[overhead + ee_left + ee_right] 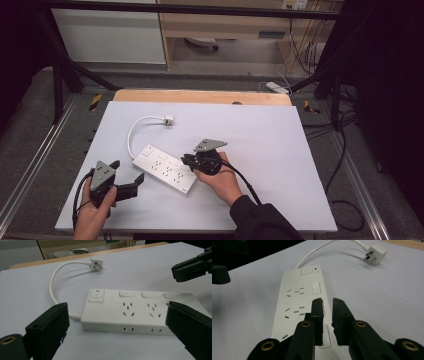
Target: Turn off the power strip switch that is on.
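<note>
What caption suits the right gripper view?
Right gripper, jaws nearly shut, poised over a white power strip; its plug lies unplugged.

Power strips: one, white (165, 169).
Plugs: one, white, at the end of the strip's single cable (168, 120).
Master power buttons on the strip: one, with a red mark (97, 295).
Grippers: two, left (128, 178) and right (187, 159).
Hands: two, one behind each gripper.
Tables: one (280, 150).

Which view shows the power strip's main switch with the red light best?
The left gripper view: the main switch faces the camera, unobstructed. The right gripper view shows it farther off; the high view shows it tiny, without detail.
</note>
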Action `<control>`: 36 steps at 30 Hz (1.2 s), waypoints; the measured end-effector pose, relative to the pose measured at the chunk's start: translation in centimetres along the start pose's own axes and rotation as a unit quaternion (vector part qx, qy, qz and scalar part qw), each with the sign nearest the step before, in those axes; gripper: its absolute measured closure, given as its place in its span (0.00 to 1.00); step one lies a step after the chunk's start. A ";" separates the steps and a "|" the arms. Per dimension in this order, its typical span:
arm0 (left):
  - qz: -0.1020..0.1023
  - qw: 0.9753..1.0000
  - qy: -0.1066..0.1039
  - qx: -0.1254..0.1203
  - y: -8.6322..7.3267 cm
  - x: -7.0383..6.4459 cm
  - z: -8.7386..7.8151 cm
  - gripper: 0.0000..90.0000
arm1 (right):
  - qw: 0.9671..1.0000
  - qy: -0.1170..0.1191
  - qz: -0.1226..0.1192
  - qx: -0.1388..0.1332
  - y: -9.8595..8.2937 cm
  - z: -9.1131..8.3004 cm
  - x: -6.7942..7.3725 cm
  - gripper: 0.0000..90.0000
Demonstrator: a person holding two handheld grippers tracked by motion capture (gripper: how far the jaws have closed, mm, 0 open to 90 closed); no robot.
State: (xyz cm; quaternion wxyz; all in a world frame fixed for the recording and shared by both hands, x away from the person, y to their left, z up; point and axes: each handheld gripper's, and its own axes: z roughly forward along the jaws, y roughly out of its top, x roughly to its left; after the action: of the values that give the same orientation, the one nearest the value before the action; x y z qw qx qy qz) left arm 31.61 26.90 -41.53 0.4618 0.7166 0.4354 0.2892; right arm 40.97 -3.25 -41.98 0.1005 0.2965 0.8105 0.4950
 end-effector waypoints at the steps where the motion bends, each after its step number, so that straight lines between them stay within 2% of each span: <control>1: 0.000 1.000 0.000 0.000 0.0 0.0 0.0 0.05 | 1.000 -0.001 0.000 -0.001 0.1 0.0 0.0 0.83; 4: 0.000 1.000 0.000 0.000 0.0 0.0 0.0 0.05 | 1.000 -0.002 0.004 -0.010 0.6 -0.2 0.0 0.76; 15: -0.001 1.000 0.000 0.000 0.0 0.0 0.0 0.05 | 0.999 -0.021 0.026 -0.026 2.5 -0.9 -0.7 0.36; 20: -0.001 1.000 0.001 0.000 0.0 0.0 0.0 0.05 | 0.998 -0.040 0.027 -0.032 3.5 -1.5 -1.2 0.22; 26: -0.004 1.000 0.001 0.000 0.0 -0.1 0.0 0.05 | 0.997 -0.059 0.024 -0.045 4.7 -2.3 -1.7 0.11; 30: -0.004 1.000 0.000 0.000 -0.1 -0.1 0.0 0.05 | 0.996 -0.067 0.030 -0.058 5.4 -2.8 -2.1 0.08; 34: -0.005 1.000 0.000 0.001 -0.1 -0.1 0.0 0.05 | 0.993 -0.090 0.028 -0.066 5.9 -3.2 -2.5 0.08; 36: -0.005 1.000 0.000 0.001 -0.1 -0.1 0.0 0.05 | 0.993 -0.090 0.030 -0.067 6.1 -3.5 -2.7 0.07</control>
State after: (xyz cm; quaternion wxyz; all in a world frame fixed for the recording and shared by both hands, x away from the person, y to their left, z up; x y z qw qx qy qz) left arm 31.53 26.86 -41.59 0.4626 0.7147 0.4393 0.2868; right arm 43.88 -5.34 -35.37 0.1779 0.3568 0.7538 0.5223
